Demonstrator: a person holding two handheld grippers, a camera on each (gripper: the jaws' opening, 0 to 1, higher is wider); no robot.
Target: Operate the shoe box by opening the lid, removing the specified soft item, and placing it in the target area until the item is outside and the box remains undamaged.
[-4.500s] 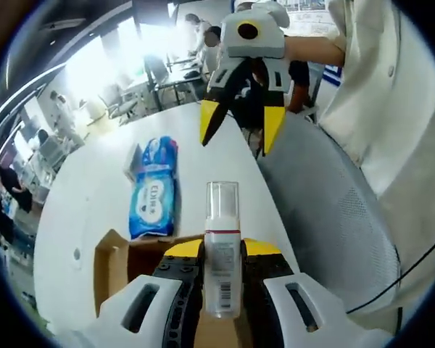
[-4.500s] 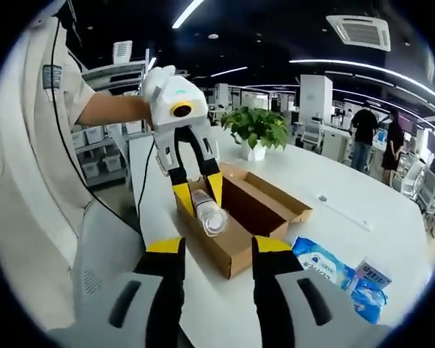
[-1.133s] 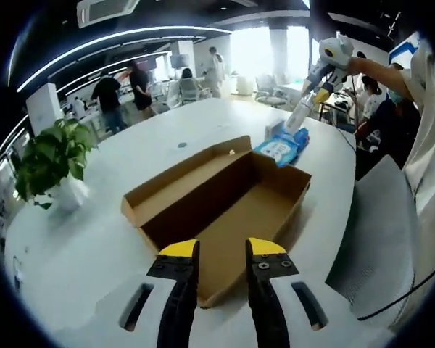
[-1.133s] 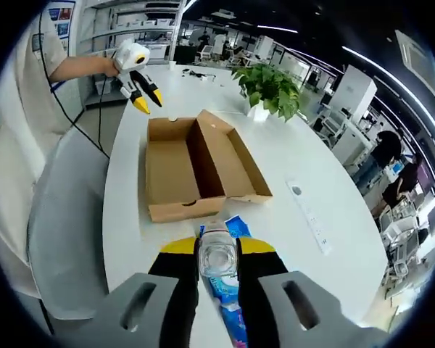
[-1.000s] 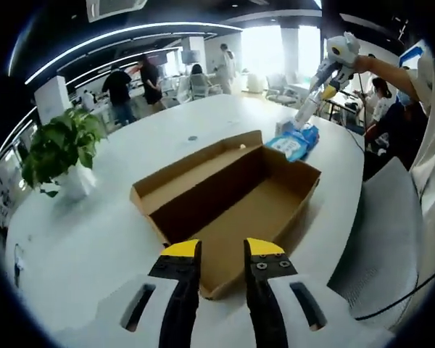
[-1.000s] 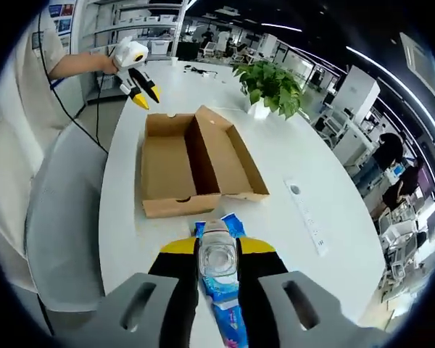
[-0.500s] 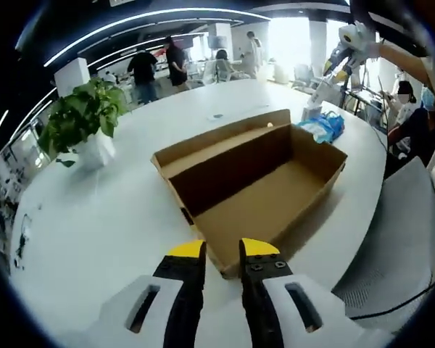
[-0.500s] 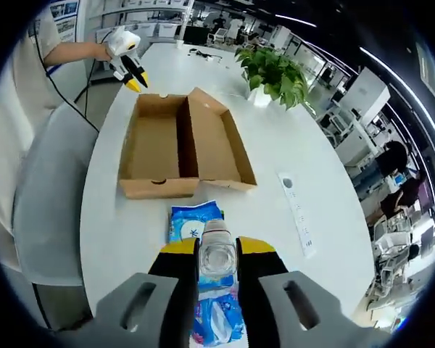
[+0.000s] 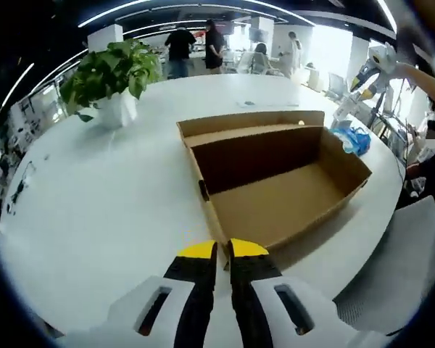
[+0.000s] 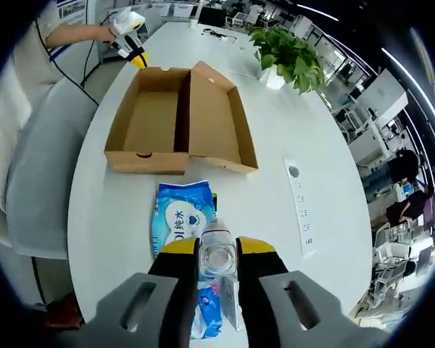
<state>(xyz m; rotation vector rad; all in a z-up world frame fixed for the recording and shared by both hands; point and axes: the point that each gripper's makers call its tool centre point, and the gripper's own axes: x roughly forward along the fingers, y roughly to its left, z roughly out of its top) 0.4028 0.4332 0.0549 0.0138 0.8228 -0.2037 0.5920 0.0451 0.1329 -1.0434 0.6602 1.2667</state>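
The table (image 10: 275,109) is white and oval, and carries everything else. The box (image 9: 275,185) sits open on it, plain brown card, its lid folded back flat at 12 o'clock in the left gripper view; the inside looks bare. Thin card like this is light and stiff but dents and tears at the edges, so I judge it should be steadied by a wall, not pinched at a corner. A plant (image 9: 112,69) in a white pot stands at 10 o'clock from the box in that view.

In the right gripper view the wipes pack (image 10: 180,221) lies flat on the table at 6 o'clock from the box, already outside it. It is a soft, slick plastic pouch, light and squashy; a hold across its short width near the middle would likely serve best, since the film may slide at a thin end. A second blue pack seems to lie under the jaws, though it is mostly hidden.

The right gripper (image 10: 217,250) is clamped on a clear bottle (image 10: 217,254), seen end-on, hovering over the wipes pack. The bottle is rigid, smooth and probably slippery, so it wants a firm grip on its body.

The left gripper (image 9: 216,250) has its yellow tips nearly together with nothing between them, just at the box's near edge.
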